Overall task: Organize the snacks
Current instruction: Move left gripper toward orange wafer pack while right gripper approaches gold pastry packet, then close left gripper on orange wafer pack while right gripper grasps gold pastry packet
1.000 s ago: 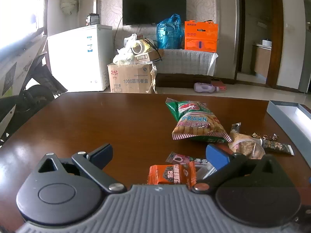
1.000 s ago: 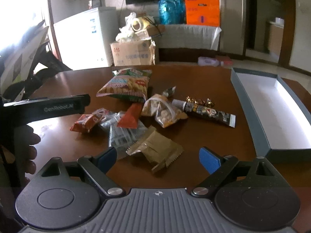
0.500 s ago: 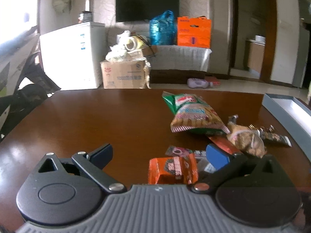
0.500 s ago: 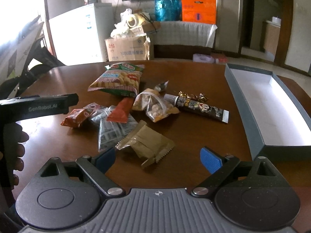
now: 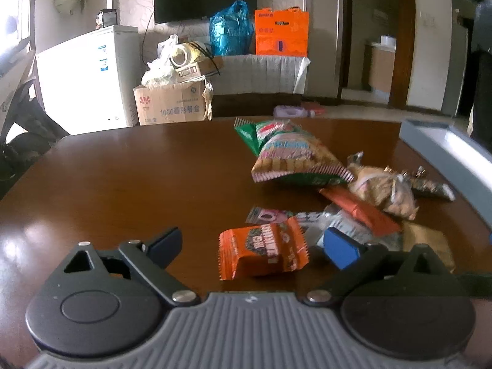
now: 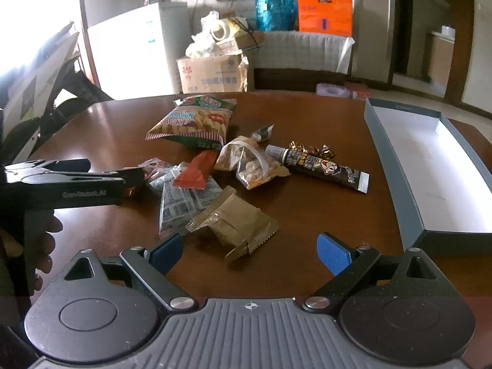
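left hand-held gripper (image 5: 253,247): has slid forward and to the right over the last second, and the orange seed packet (image 5: 263,252) now sits right between its blue fingertips. Jaws spread wide, nothing pinched.
right hand-held gripper (image 6: 250,250): also crept closer to the pile, jaws spread and empty. The tan wrapped snack (image 6: 235,226) lies just ahead of it at 12 o'clock.
snack pile: all of it lies loose on the bench (image 5: 123,178). The prawn cracker bag (image 6: 192,123) is at the far end, the clear bag of nuts (image 6: 255,166) and the dark tube (image 6: 319,167) to the right of it, and the red sachet (image 6: 196,170) on top of a clear printed packet (image 6: 181,200).
box: the grey box (image 6: 390,156) sits at 2 o'clock from the right hand-held gripper, white inside, with no snacks in it as far as I can see.
what it means: looks like we've gone from approaching to lining up a grab. I'd guess the left goes for the orange packet first, though nothing's been sorted yet.
heads up: the left view is a bit motion-blurred, so I can't tell if the fingertips touch the packet.
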`<state>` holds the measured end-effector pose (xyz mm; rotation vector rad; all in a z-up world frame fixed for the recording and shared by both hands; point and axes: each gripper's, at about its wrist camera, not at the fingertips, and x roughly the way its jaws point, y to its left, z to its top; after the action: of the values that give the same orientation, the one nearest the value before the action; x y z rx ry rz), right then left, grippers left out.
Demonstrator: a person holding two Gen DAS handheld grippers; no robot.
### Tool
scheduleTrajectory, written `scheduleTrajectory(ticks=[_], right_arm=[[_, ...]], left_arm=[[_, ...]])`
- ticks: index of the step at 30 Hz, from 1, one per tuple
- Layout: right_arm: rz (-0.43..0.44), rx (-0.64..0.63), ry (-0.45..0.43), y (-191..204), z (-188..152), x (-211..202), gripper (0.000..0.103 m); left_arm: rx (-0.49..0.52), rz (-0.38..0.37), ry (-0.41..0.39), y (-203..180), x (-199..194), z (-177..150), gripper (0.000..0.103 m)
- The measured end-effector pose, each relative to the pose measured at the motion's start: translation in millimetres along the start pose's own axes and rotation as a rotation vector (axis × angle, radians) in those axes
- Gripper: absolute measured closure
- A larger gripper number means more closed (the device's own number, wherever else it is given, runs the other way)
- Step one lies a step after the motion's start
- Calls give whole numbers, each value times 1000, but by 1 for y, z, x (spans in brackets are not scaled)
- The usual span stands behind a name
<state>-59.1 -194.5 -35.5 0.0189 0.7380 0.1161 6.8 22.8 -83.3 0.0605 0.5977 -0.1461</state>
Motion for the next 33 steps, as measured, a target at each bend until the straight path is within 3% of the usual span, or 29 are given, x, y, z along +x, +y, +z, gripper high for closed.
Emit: scheduleTrajectory(ticks=[4, 11, 21, 30, 32, 33], right_arm=[[14, -13, -10, 3, 2, 2, 8], [0, -113, -8, 12, 0, 19, 13], [28, -132, 20, 6, 3, 48, 19], [86, -174, 34, 14, 7, 55, 37], [97, -192, 31, 17, 7, 53, 50], [98, -201, 32, 17, 7, 53, 50]], left_arm=[[3, 9, 29, 1, 15, -1, 10], [-45, 15, 79, 4, 34, -4, 10], [-86, 28, 76, 15, 39, -4, 10], [-85, 30, 77, 15, 37, -4, 10], [-83, 28, 76, 15, 38, -4, 11], [-83, 30, 77, 15, 36, -4, 12]])
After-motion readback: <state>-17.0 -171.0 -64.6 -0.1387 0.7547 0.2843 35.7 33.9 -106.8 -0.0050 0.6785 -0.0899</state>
